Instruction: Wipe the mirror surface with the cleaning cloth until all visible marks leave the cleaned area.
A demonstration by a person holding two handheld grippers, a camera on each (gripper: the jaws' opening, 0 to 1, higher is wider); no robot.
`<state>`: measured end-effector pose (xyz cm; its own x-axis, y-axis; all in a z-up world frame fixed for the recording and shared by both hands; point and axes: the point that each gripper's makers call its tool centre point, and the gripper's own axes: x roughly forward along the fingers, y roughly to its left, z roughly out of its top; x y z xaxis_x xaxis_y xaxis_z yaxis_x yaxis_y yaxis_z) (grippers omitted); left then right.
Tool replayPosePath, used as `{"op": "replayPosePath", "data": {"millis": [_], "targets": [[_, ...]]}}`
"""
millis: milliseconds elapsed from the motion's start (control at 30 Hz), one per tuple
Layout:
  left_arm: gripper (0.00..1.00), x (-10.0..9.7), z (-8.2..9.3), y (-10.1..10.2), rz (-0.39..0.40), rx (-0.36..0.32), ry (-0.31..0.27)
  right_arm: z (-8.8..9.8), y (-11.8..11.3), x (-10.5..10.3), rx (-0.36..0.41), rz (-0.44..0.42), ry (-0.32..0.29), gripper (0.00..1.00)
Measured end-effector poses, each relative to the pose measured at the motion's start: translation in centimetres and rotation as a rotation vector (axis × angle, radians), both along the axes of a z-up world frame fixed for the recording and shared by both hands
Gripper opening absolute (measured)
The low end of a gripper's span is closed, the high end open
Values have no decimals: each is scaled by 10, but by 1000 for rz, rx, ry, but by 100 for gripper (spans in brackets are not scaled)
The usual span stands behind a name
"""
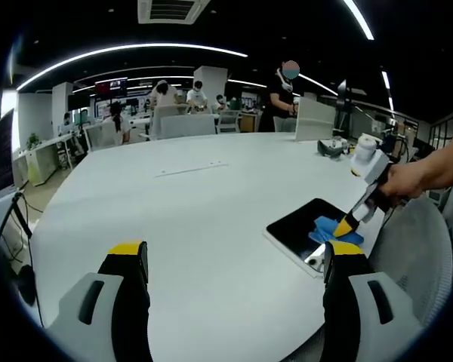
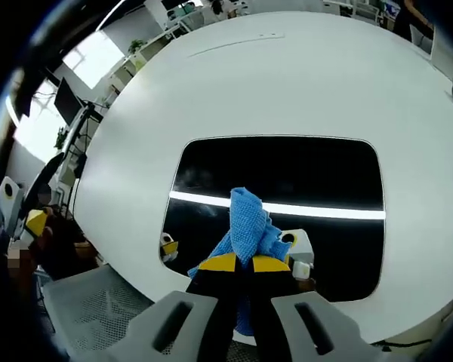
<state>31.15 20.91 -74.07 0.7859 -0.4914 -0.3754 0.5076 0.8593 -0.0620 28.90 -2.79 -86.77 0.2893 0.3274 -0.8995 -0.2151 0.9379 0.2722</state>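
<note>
Now your right gripper (image 2: pixel 240 263) is clamped on the crumpled blue microfibre cleaning cloth (image 2: pixel 248 220), pressing it onto the dark rectangular mirror with rounded corners (image 2: pixel 317 170), near its close edge. That mirror lies flat on the round white worktop (image 2: pixel 234 83). Your left gripper (image 1: pixel 234 256) hovers with jaws spread wide and empty over the worktop, the mirror off to its right.

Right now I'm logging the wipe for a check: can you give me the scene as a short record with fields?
surface: white table
mirror: flat on the table, near its edge
cloth: blue, pressed on the mirror
right tongs: shut on the cloth
left tongs: open, holding nothing, above the table
marks: cannot tell
</note>
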Motion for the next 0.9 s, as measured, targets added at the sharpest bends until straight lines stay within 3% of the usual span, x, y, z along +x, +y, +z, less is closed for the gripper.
{"op": "replayPosePath", "data": {"millis": [400, 900], "targets": [[99, -3, -9, -5, -38, 23, 22, 0, 25, -4, 5, 36, -2, 0], [99, -8, -11, 2, -14, 9, 24, 0, 59, -9, 11, 109, -3, 0]]}}
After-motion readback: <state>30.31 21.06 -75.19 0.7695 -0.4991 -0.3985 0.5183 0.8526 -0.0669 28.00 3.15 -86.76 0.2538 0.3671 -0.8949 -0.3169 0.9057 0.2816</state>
